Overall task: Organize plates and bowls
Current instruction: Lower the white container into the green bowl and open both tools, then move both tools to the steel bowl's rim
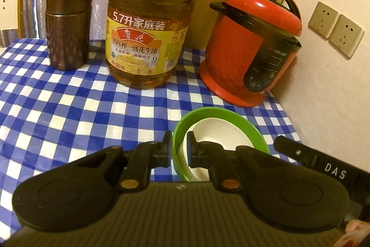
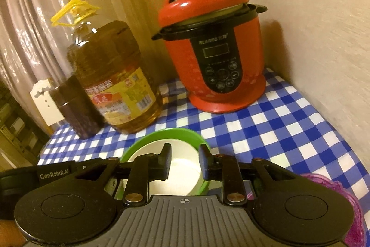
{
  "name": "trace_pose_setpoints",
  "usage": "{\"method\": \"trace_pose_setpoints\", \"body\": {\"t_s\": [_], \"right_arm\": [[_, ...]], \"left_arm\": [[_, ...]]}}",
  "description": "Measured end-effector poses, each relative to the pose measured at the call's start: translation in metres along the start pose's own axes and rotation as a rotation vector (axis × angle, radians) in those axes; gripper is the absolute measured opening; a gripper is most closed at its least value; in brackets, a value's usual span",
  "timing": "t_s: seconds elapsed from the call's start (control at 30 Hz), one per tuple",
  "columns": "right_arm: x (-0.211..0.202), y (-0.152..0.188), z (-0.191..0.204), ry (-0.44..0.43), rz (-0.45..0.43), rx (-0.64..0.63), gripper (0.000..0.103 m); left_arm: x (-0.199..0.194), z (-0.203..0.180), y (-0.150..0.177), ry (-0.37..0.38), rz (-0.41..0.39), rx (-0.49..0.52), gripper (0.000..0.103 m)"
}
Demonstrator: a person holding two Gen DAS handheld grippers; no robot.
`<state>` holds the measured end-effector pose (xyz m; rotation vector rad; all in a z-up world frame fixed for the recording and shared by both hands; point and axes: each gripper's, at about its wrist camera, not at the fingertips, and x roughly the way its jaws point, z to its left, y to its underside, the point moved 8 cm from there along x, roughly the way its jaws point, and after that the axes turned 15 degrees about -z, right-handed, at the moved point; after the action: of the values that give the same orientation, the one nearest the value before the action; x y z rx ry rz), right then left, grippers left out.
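A green bowl [image 1: 254,131] sits on the blue checked tablecloth with a white bowl [image 1: 219,133] nested inside it. My left gripper [image 1: 179,147] is shut on the green bowl's left rim, one finger outside and one inside. My right gripper [image 2: 183,159] is open above the white bowl [image 2: 180,166], which sits in the green bowl [image 2: 166,134]; its fingers stand either side of the white bowl's rim area. A purple dish [image 2: 335,196] shows at the lower right of the right wrist view.
A large oil bottle [image 1: 148,31], a brown thermos [image 1: 68,24] and a red electric pressure cooker [image 1: 252,43] stand at the back of the table. The wall with sockets [image 1: 335,29] bounds the right side. The right gripper's body [image 1: 323,168] is beside the bowls.
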<state>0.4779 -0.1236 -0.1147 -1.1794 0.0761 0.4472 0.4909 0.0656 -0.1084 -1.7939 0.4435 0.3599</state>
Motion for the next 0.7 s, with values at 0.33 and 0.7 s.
{"method": "trace_pose_setpoints", "body": {"t_s": [0.33, 0.7], "right_arm": [[-0.038, 0.023, 0.014, -0.021, 0.055, 0.002, 0.041], [-0.072, 0.036, 0.020, -0.043, 0.090, 0.036, 0.042]], "left_arm": [[-0.041, 0.001, 0.015, 0.005, 0.047, 0.041, 0.013], [-0.096, 0.008, 0.037, -0.011, 0.067, 0.082, 0.017]]}}
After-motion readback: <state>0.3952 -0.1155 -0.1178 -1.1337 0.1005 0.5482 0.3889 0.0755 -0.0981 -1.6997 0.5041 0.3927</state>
